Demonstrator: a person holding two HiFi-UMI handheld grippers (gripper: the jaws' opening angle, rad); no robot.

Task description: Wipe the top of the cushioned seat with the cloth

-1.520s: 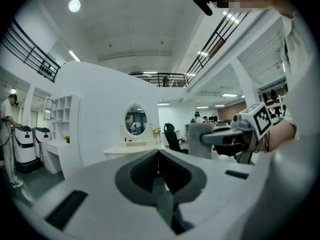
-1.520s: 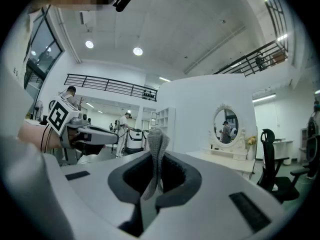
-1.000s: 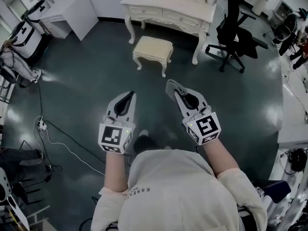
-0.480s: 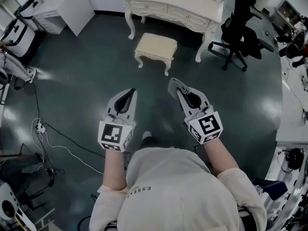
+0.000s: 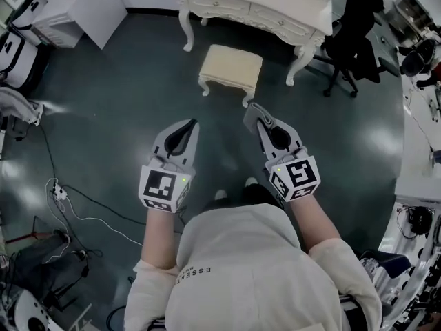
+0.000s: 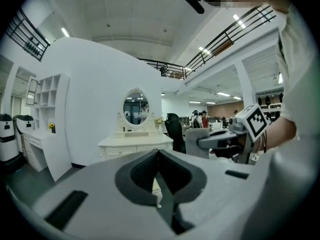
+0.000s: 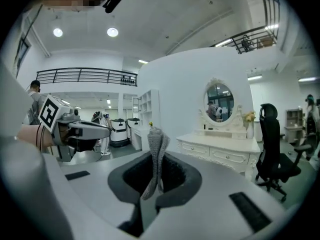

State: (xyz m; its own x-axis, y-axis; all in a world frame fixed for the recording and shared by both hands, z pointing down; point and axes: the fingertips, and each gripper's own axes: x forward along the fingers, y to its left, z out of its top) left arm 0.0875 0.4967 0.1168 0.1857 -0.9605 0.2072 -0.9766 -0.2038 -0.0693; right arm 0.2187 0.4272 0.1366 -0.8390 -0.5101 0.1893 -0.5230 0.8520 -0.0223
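Observation:
The cushioned seat [image 5: 231, 67] is a cream stool with carved white legs, standing on the dark floor ahead of me, before the dressing table. My right gripper [image 5: 253, 116] is shut on a folded grey cloth [image 5: 251, 111], which sticks up from its closed jaws in the right gripper view as a grey knitted strip [image 7: 156, 154]. My left gripper [image 5: 190, 125] is shut with nothing in it; its jaws meet in the left gripper view. Both grippers hang well short of the stool, side by side in front of my body.
A white dressing table [image 5: 262, 5] with an oval mirror [image 7: 219, 101] stands behind the stool. A black office chair [image 5: 351, 33] is to its right. A white cabinet [image 5: 83, 5] stands at the back left. Cables [image 5: 76, 198] lie on the floor at left.
The view has moved forward: the stool and table sit lower and closer than a second ago. Both grippers keep their pose, the cloth still in the right one.

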